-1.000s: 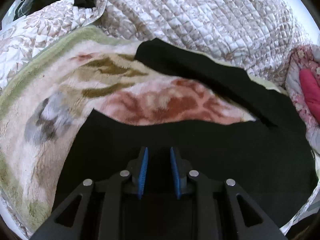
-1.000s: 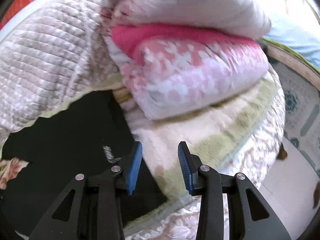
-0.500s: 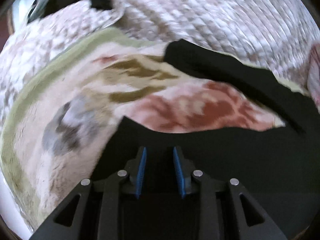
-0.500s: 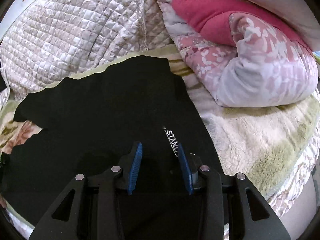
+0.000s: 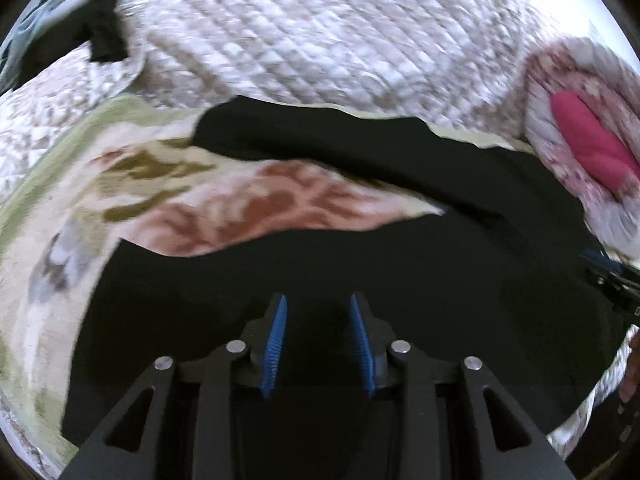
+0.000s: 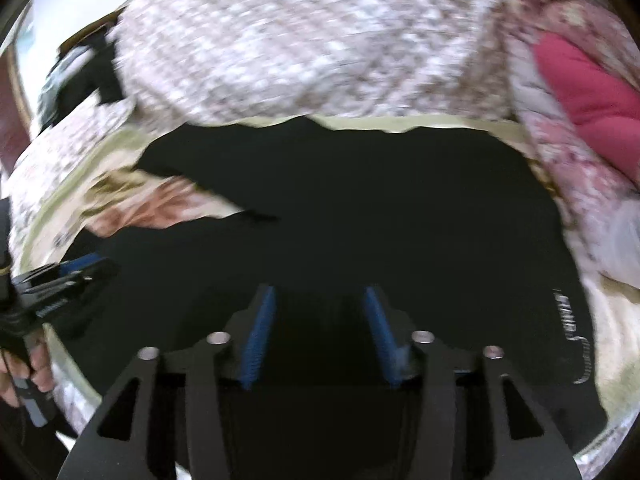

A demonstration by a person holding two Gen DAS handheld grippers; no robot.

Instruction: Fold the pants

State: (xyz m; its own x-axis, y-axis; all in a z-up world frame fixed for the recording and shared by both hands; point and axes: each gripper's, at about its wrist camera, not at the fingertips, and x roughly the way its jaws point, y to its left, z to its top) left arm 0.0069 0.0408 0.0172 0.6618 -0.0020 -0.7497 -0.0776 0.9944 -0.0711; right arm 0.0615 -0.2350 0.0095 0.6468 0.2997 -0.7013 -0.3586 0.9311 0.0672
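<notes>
The pants [image 6: 380, 200] are spread flat on a fleece blanket [image 5: 52, 248] on the bed, black, with the two legs splayed apart so that a wedge of patterned blanket is seen between them in the left view. A white logo [image 6: 568, 336] is seen at the right edge, probably near the waist. No fold appears to have been made yet.

The left gripper [image 5: 318, 340] hangs over the near leg and the right gripper [image 6: 318, 336] over the wider part of the cloth. Both sets of jaws have just been opening; they are parted, with only flat cloth beneath and nothing pinched between the pads.

For a clean fold, an edge of the near leg and the waist on the same side should be taken, one in each gripper, and a single layer should be caught, not the blanket pile below. The leg would then be laid over the far one, seam to seam.

A quilt [image 5: 320, 40] is bunched just beyond the far leg, touching its edge, and a pink duvet [image 6: 580, 88] crowds the right side; both leave little room. Much of the scene is blurred.
</notes>
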